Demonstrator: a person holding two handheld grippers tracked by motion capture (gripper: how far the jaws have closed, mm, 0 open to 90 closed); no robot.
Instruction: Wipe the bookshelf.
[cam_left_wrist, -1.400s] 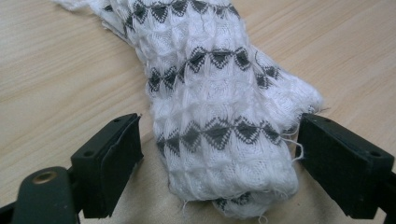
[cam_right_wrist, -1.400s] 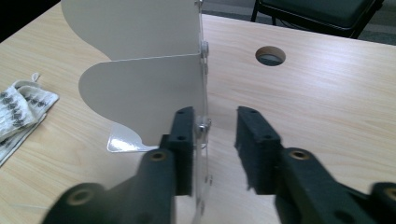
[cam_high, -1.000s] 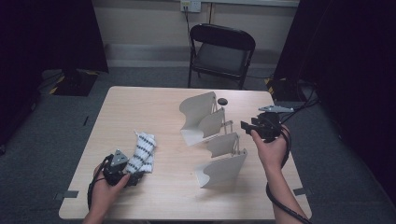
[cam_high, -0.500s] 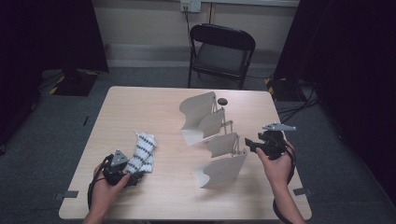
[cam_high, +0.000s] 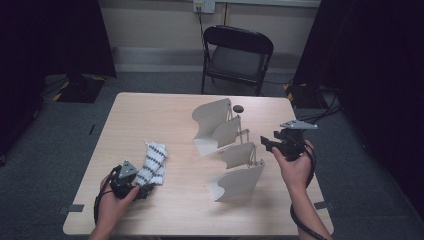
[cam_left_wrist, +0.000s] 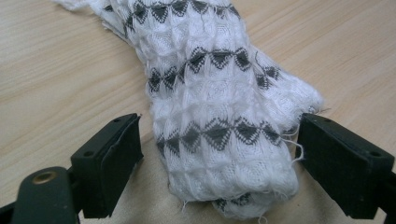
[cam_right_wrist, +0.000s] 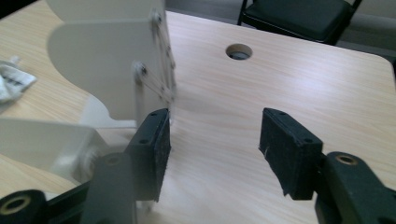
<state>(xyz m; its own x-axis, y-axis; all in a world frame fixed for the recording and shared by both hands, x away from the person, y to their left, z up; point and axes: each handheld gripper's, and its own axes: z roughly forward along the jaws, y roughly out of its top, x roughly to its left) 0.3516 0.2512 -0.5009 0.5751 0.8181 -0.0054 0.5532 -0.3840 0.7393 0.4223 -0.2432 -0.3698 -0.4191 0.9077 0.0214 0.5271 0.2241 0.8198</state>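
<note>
Two grippers work: my left gripper (cam_high: 144, 189) stays open around the towel (cam_left_wrist: 219, 107) while my right gripper (cam_right_wrist: 212, 149), jaws just narrowing yet empty, has dropped beside the rack (cam_high: 227, 150).

A white knitted cloth (cam_high: 152, 162) with rows of dark diamond shapes lies bunched into a thick roll on the near left part of the table, its near end fraying into loose threads (cam_left_wrist: 219, 140). To the right, at the middle of the table, stands a cream folding rack (cam_high: 227, 150) of curved panels hinged on thin rods. Its panels fan open, stepping from the far side toward the near right, the lowest one nearest.
</note>
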